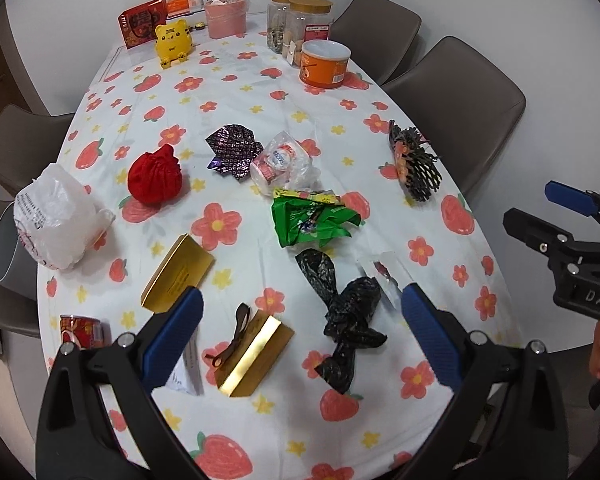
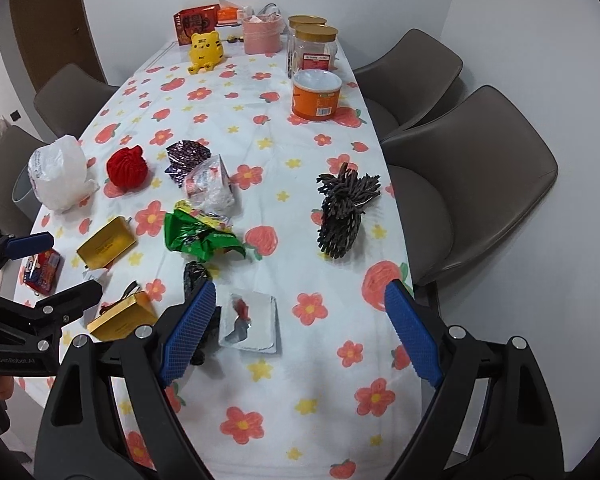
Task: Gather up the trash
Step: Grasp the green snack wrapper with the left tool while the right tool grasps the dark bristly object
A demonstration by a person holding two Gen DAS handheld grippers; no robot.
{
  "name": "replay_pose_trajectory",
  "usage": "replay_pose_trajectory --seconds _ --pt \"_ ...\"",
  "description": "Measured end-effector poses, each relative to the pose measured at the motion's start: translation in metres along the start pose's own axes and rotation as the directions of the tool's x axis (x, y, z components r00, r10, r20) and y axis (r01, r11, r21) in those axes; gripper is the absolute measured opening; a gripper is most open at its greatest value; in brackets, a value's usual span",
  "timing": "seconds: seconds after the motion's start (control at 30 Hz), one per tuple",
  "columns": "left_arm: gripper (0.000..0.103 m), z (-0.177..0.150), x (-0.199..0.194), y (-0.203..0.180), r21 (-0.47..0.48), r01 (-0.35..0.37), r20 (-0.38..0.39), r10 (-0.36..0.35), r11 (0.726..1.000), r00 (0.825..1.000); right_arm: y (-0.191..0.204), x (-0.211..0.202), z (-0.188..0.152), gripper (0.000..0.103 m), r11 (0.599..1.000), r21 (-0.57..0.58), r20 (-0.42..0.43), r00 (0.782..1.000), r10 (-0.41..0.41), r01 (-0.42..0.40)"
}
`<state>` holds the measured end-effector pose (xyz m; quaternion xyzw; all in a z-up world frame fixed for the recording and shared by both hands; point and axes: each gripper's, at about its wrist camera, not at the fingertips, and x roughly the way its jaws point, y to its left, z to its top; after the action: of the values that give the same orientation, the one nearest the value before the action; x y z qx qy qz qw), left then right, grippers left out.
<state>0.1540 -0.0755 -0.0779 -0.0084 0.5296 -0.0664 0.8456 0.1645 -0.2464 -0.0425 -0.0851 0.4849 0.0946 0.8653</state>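
Both pairs of tongs hover above the near end of the counter [image 1: 300,92], which is covered by a flower-and-strawberry cloth. We see the left tongs [image 1: 300,320] spread wide and empty, with a gold box tied with a brown ribbon [image 1: 256,352] and a crumpled black plastic bag [image 1: 352,316] lying between their blue pads. The right tongs [image 2: 300,332] are likewise wide and empty, poised over a clear plastic packet [image 2: 252,322] that lies flat on the cloth, just beside the black bag. Further in, we note a green wrapper [image 1: 312,220], a clear wrapper with red print [image 1: 280,160], a purple patterned wrapper [image 1: 232,148], a red crumpled ball [image 1: 156,176], a white plastic bag [image 1: 56,216] at the left edge, a second gold box [image 1: 180,272] and a dark spiky ornament [image 2: 344,212]. Jars [image 1: 308,24], an orange tub [image 1: 324,64] and a yellow tiger figure [image 1: 174,42] stand at the far end.
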Motion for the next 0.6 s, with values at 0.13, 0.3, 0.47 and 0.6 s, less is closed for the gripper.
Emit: replay_pose_trajectory --seconds 0.13,0.3,0.47,0.6 --pt "0.099 0.014 0.042 -0.002 -0.002 -0.009 -0.024 0.009 1.000 1.000 -0.011 0.037 0.009 0.083 1.000 0.011 -0.009 1.000 0.006 -0.006" --pt "0.099 0.026 0.084 -0.003 0.001 -0.042 -0.039 0.042 0.999 0.998 -0.021 0.077 0.018 0.083 1.000 0.015 -0.006 1.000 0.003 -0.003" --pt "0.099 0.036 0.114 0.003 -0.015 -0.061 -0.032 0.061 0.998 0.998 -0.029 0.113 0.027 0.083 1.000 -0.001 0.002 1.000 -0.029 0.029" --pt "0.099 0.040 0.135 0.007 -0.019 -0.069 -0.036 0.068 0.997 0.997 -0.035 0.141 0.030 0.083 0.999 -0.011 -0.006 0.999 -0.043 0.043"
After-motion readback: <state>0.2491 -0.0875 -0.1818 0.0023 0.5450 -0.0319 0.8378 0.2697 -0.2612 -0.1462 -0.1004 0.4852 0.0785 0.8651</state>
